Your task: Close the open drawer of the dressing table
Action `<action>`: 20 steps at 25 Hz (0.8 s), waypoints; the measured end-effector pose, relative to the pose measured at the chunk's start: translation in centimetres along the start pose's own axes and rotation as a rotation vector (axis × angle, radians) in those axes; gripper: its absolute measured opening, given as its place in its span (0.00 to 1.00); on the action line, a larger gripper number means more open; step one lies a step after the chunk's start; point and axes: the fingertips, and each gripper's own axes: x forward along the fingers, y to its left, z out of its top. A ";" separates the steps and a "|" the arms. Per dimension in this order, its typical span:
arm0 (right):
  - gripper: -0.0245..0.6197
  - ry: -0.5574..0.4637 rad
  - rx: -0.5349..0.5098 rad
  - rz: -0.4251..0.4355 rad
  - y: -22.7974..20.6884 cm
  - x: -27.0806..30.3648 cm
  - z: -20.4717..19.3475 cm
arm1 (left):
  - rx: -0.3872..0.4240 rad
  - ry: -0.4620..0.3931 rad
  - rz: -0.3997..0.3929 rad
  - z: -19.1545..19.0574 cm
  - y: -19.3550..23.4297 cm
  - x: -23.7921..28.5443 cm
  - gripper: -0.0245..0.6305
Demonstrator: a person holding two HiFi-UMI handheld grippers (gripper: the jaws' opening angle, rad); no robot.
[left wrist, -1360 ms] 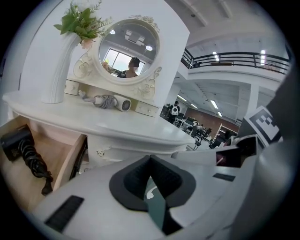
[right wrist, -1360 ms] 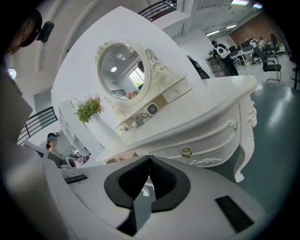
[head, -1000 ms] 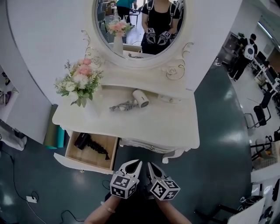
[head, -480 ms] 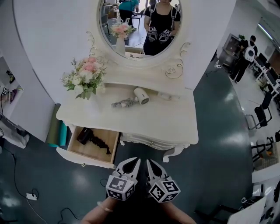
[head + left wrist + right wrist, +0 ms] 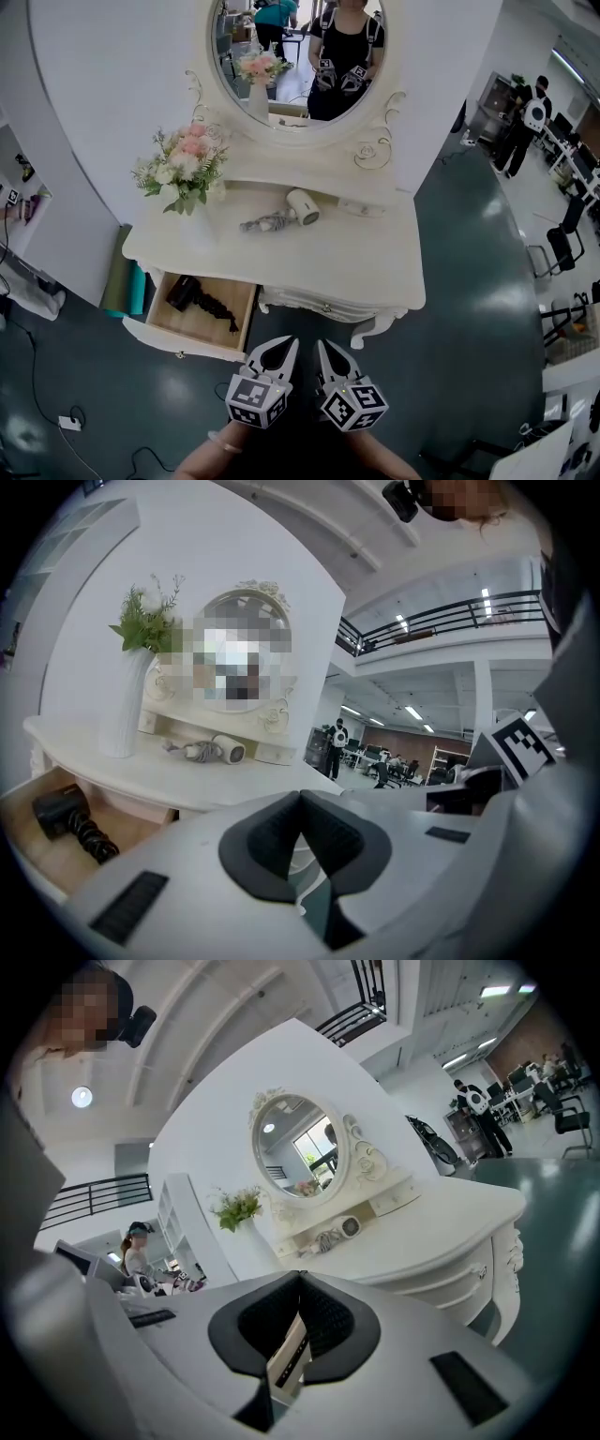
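Head view: dressing table (image 5: 309,258), white, with an oval mirror (image 5: 300,56).

- Drawer (image 5: 183,343): at the left front, standing well open. It holds a black corded appliance (image 5: 192,300).
- Tabletop: hair dryer (image 5: 292,208) and a vase of flowers (image 5: 183,169).
- Left gripper (image 5: 277,352) and right gripper (image 5: 333,356): side by side near the person's body, apart from the drawer front. Both are clenched on nothing, tips meeting.
- Closing: judged not yet begun.
- Hazards, judged: an off-centre push may skew and jam the drawer. A hard shove may rock the vase above.
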 end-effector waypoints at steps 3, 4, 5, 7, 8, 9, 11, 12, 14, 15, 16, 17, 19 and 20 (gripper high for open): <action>0.08 0.001 -0.002 -0.003 0.0 -0.1 0.0 | -0.016 0.004 0.008 -0.1 0.2 0.1 0.07; 0.08 0.002 -0.001 -0.006 0.0 -0.1 0.0 | -0.022 0.010 0.010 -0.2 0.2 0.1 0.07; 0.08 0.003 0.000 -0.009 -0.1 -0.2 0.0 | -0.027 0.014 0.011 -0.3 0.3 0.1 0.07; 0.08 0.005 0.005 -0.014 -0.2 -0.3 -0.2 | -0.031 0.018 0.008 -0.5 0.2 0.0 0.07; 0.08 0.007 0.008 -0.015 -0.2 -0.4 -0.3 | -0.032 0.018 0.007 -0.6 0.1 -0.2 0.07; 0.08 0.011 0.010 -0.013 -0.1 -0.4 -0.5 | -0.033 0.018 0.006 -0.7 0.0 -0.3 0.07; 0.08 0.017 0.010 -0.008 0.1 -0.5 -0.8 | -0.033 0.022 0.011 -0.9 0.0 -0.7 0.07; 0.08 0.019 0.013 -0.007 0.3 -0.6 -0.9 | -0.032 0.025 0.015 -1.1 0.1 -0.9 0.07; 0.08 0.026 0.024 -0.002 0.6 -0.7 -1.3 | -0.029 0.030 0.027 -1.3 0.2 -1.6 0.07; 0.08 0.034 0.029 0.004 0.8 -0.7 -1.6 | -0.030 0.031 0.038 -1.5 0.3 -2.1 0.07; 0.08 0.044 0.033 0.013 1.1 -0.7 -1.9 | -0.034 0.032 0.053 -1.6 0.5 -2.6 0.07; 0.08 0.055 0.035 0.025 1.5 -0.6 -2.3 | -0.038 0.031 0.070 -1.8 0.8 -3.2 0.07; 0.08 0.074 0.041 0.055 2.5 -0.2 -2.8 | -0.048 0.030 0.107 -2.2 1.5 -4.4 0.07; 0.08 0.083 0.045 0.072 3.1 0.0 -3.2 | -0.055 0.028 0.127 -2.4 2.0 -5.1 0.07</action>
